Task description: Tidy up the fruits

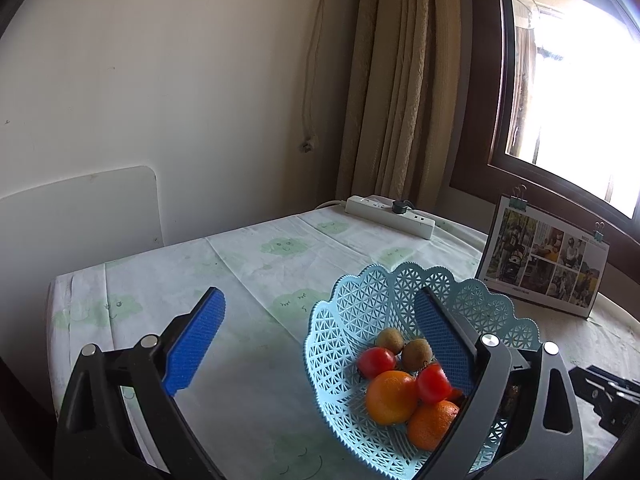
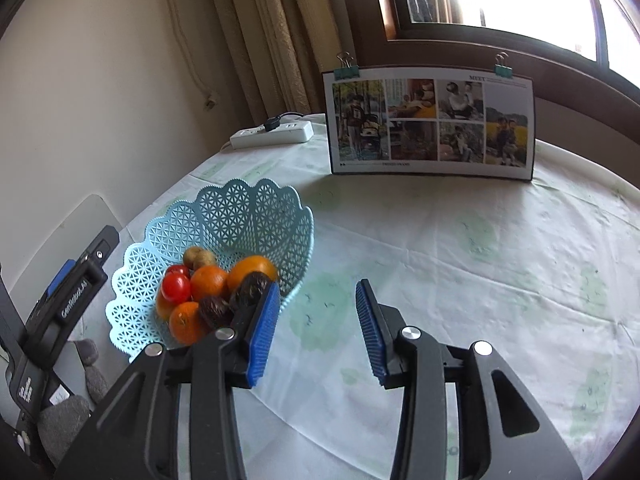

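Currently your left gripper stands wide open and empty, one blue pad over the light-blue basket, which sits toward the table's wall-side edge. Your right gripper is likewise spread and holds nothing, just beside the basket's rim. Oranges, tomatoes, kiwis and dark fruits all lie inside the basket.

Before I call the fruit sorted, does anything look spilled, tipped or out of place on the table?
Nothing stands out. All the fruit sits inside the blue basket: oranges, tomatoes, kiwis and two dark wrinkled fruits. None lies on the tablecloth.
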